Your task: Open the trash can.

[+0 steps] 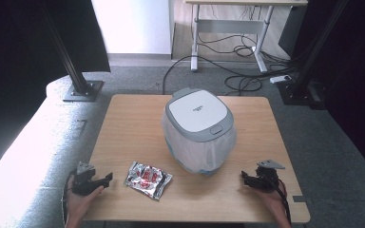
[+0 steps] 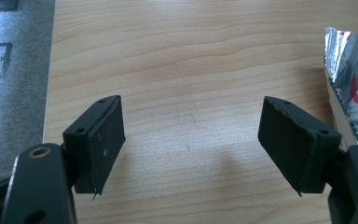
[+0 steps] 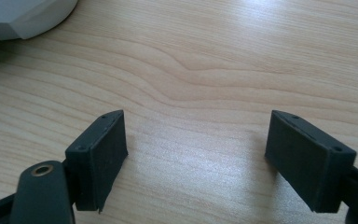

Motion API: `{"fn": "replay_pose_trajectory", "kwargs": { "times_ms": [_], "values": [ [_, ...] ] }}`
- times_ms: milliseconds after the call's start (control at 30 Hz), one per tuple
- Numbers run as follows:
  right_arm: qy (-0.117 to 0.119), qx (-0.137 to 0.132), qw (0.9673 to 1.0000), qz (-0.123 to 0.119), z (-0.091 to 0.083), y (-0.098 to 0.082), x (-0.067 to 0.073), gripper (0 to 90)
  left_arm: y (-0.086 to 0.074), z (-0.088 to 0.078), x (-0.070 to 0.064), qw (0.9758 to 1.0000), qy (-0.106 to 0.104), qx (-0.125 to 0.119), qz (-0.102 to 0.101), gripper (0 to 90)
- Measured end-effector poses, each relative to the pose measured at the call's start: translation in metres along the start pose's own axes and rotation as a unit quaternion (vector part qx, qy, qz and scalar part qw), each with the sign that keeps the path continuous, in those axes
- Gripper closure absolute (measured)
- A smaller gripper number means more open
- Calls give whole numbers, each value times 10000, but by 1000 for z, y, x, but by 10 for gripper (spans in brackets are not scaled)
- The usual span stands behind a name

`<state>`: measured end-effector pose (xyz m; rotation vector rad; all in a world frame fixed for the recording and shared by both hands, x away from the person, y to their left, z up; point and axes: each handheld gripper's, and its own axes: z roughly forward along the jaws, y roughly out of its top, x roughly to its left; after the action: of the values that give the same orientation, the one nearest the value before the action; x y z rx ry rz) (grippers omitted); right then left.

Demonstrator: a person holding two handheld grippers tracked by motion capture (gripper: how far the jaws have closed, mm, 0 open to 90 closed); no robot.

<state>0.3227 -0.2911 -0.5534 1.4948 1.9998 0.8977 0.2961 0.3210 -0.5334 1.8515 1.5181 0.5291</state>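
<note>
Bin lid print: a short dark line of lettering is sitting on the white lid of the lidded trash bin (image 1: 198, 111), ahead of and between both grippers; it is showing too small to read.
Wrapper print: red markings are showing on the silver foil wrapper (image 1: 148, 179), just to the right of the left gripper (image 1: 108, 178); no word is coming out legibly in the high view or in the left gripper view (image 2: 354, 88).
Readable text: none.
</note>
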Motion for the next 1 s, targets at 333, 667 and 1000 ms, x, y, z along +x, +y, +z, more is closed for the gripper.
{"fn": "replay_pose_trajectory", "kwargs": {
  "times_ms": [333, 667, 1000],
  "values": [
    [56, 33, 9998, 198, -7, -1, -9, 247, 0, -2, -2, 10000, -43, 4, 53, 230],
    [18, -376, 9992, 157, -27, 6, -10, 441, 0, -1, -4, 9999, -56, 31, 103, 230],
    [284, -648, 9974, -94, -49, 13, -8, 583, 2, 1, -9, 9997, -26, 58, 227, 228]
  ]
}}
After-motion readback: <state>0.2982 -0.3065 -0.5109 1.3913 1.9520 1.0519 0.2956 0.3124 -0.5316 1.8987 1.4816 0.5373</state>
